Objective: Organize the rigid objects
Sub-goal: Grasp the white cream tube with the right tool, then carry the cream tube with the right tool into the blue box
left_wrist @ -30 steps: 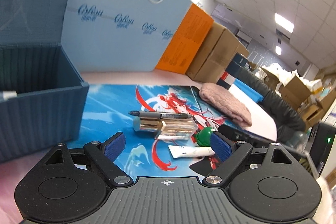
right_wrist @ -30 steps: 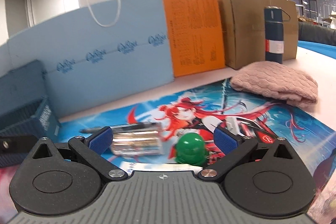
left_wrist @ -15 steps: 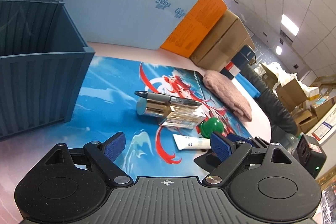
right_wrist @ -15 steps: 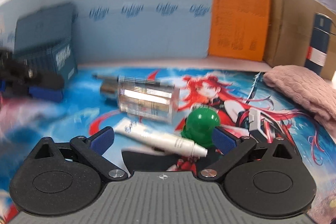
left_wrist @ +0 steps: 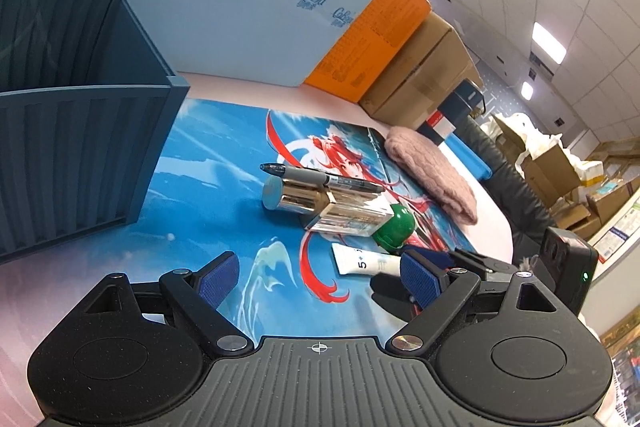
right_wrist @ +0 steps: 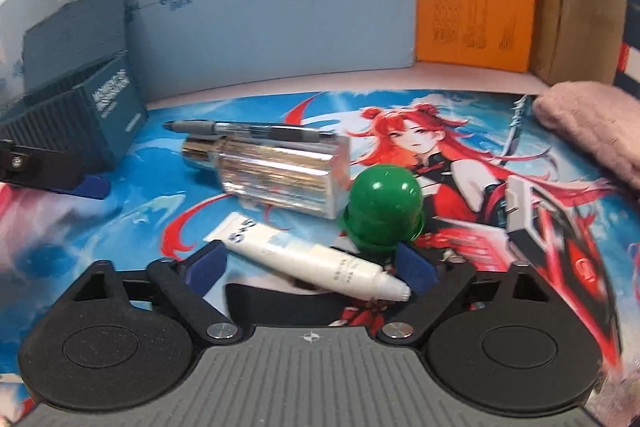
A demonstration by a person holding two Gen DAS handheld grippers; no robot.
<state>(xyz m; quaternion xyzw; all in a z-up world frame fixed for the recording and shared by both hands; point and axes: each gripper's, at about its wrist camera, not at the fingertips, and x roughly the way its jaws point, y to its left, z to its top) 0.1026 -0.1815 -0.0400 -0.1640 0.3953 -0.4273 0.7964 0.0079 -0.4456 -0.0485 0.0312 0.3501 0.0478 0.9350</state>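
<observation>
Right wrist view shows the right gripper [right_wrist: 310, 273] low over the printed mat [right_wrist: 120, 227] with its jaws spread wide, grasping nothing; the white tube [right_wrist: 316, 261] lies between the blue pads [right_wrist: 208, 267], its capped end close to the right-hand pad, though contact cannot be told. The tube's long axis runs diagonally, flat crimped end toward the far left, cap toward the near right; dark printing on it reads something like "5+". Just behind it stands a green dome-capped piece [right_wrist: 382, 213], touching or nearly touching the tube. Beyond lies a clear bottle with a shiny metallic cap [right_wrist: 272, 173] on its side, cap toward the left, and behind that a grey marker [right_wrist: 244, 127] lying parallel, tip to the left. The dark blue ribbed bin [right_wrist: 80, 119] stands at the left edge of the mat, with white lettering too blurred to read. In the left wrist view the left gripper [left_wrist: 320, 277] hangs above the mat, jaws equally wide and empty. The pale blue board [left_wrist: 256, 3] behind carries a repeated "CoRou" logo.
</observation>
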